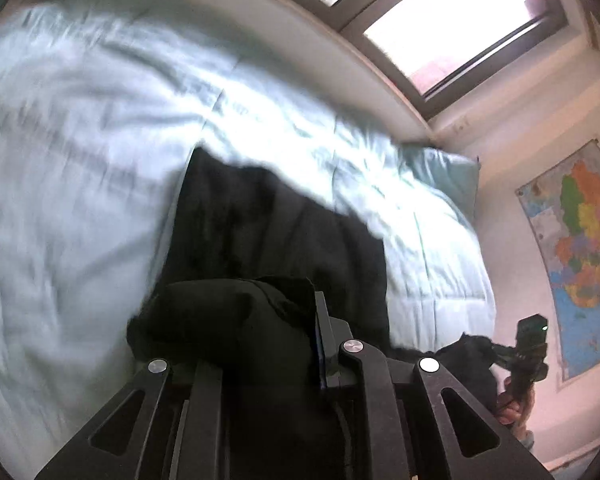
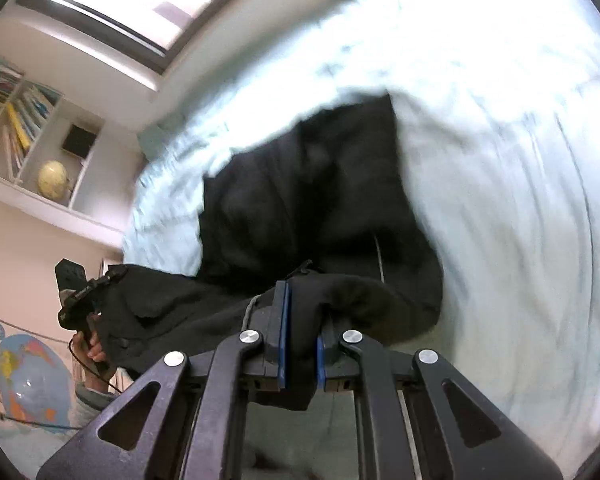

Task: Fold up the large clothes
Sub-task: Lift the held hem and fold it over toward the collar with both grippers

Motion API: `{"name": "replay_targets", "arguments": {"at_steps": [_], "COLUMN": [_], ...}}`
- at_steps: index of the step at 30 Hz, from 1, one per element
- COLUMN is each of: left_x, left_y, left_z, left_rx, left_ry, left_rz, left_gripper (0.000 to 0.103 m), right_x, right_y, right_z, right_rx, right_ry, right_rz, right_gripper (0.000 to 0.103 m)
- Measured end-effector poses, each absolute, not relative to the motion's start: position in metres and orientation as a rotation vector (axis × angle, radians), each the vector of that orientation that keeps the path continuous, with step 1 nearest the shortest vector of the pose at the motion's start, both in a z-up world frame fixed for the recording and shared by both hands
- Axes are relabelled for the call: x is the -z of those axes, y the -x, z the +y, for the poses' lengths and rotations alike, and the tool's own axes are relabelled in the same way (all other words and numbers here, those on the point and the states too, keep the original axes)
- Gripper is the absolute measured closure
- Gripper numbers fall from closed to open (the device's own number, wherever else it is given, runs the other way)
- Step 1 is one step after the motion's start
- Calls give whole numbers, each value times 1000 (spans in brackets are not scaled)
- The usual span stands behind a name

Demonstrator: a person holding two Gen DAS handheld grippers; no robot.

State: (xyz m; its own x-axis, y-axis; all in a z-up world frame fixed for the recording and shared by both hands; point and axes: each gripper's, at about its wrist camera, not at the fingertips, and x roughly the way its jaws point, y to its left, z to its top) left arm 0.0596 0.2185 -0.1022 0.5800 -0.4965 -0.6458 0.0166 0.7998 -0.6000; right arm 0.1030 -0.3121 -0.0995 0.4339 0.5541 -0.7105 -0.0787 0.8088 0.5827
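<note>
Both tongs clamped on black garment: left tongs, right tongs. Garment hangs ahead, trailing onto pale bedding. Folding early; no finished fold visible.

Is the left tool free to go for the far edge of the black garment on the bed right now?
Probably not. The left tool is shut on a bunched part of the black garment, and the right tool grips another part. The far edge lies uncovered on the pale bedspread, but reaching it means letting go.
</note>
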Motion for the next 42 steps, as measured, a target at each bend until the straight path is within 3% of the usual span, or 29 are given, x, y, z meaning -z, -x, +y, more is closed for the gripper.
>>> {"name": "replay_targets", "arguments": {"at_steps": [7,13,18,23,26,28,30,32,36,39,42], "left_x": [101,216,277,271,252,236,221,205,175,161,165], "left_y": [-190,-290,-305,-308,-296,-283,-268,-253,-229,-224,-237], "left_z": [220,212,208,213,224,231,242,250,261,269,262], "left_rx": [231,97,77,139,235,292,340,363,353,340,214], "left_ry": [563,551,595,606,631,661,703,712,659,624,458], "left_rz": [928,1143,1199,1234,1211,1196,1186,1167,1127,1072,1075], "left_gripper": [83,82,82,78,71,59,50,49,36,33,31], "right_x": [99,198,277,280,258,238,211,193,160,137,146], "right_y": [-248,-344,-370,-371,-363,-358,-347,-336,-308,-290,-301], "right_z": [-316,-303,-288,-275,-285,-292,-304,-312,-329,-340,-332], "right_rx": [-298,-136,-87,-75,-99,-108,-149,-191,-227,-180,-141], "right_ry": [-525,-501,-468,-391,-426,-448,-496,-532,-562,-516,-418], "right_rz": [1004,1195,1329,1314,1280,1244,1190,1162,1083,981,1012], "right_gripper": [88,85,85,85,84,83,79,74,52,50,34]}}
